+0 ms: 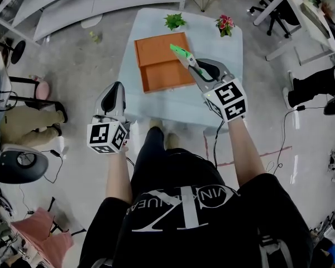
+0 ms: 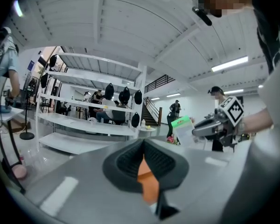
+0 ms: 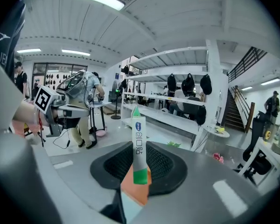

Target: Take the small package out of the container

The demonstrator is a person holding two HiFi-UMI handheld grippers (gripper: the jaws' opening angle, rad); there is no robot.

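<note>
And there was the small package (image 3: pixel 139 143), a slim green-and-white sachet, pinched between the jaws of the right gripper (image 3: pixel 140 166). The pads were drawn in narrow on its lower green end, and most of its length stood out past the tips. It was out in the air, not lying in anything!

By the look of it, this would be a featherweight: thin, flat, glossy film, probably floppy along its length and slick on the faces. The sensible hold would be flat face to flat face, low on the pack near a sealed end, which is about where the pads sat. Squeeze too gently and it could slide out; with so much of it free, it could also sag or swing.

Directly beneath those jaws showed the orange container (image 3: pixel 130 188). From the head view the package (image 1: pixel 180 51) hung over the container's (image 1: pixel 156 77) right edge, apparently lifted clear, though how high was hard to judge.

Out to the left of the holding jaws, the left gripper (image 2: pixel 143 146) waited off the near corner of the table (image 1: pixel 223 54), its pad tips together with nothing between them. Beyond the tips, at the table's far edge, stood a green plant (image 1: pixel 174 21) and a pink-flowered plant (image 1: pixel 225 24).
</note>
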